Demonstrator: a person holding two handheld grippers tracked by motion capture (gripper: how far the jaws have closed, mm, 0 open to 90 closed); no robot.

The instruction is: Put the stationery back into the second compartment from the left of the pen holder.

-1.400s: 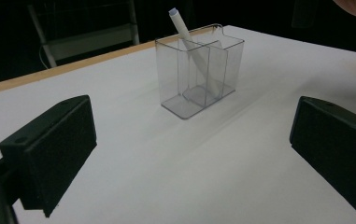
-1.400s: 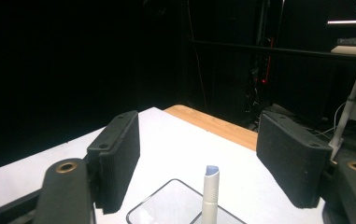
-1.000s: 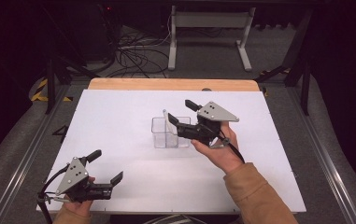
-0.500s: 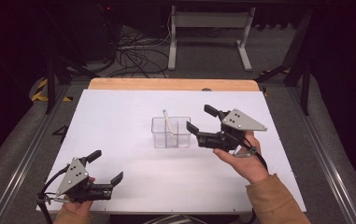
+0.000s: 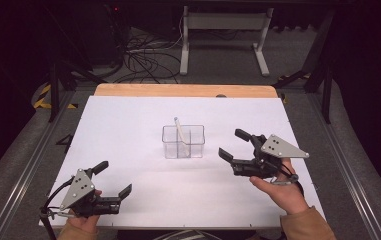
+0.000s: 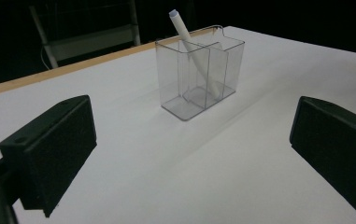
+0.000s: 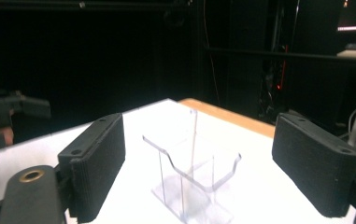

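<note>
Clear plastic holder (image 5: 183, 142) sits just left of the empty right tool (image 5: 232, 145).

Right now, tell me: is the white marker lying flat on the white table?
No, the white marker stands tilted inside the clear plastic divided holder, its tip poking above the rim.

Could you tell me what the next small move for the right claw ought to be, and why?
Probably to draw a little further clear toward the table's near edge and rest there. The white pen already leans inside the clear divided holder, and the right claw sits open and empty beside the holder, apart from it. The left claw waits open near the table edge.
</note>
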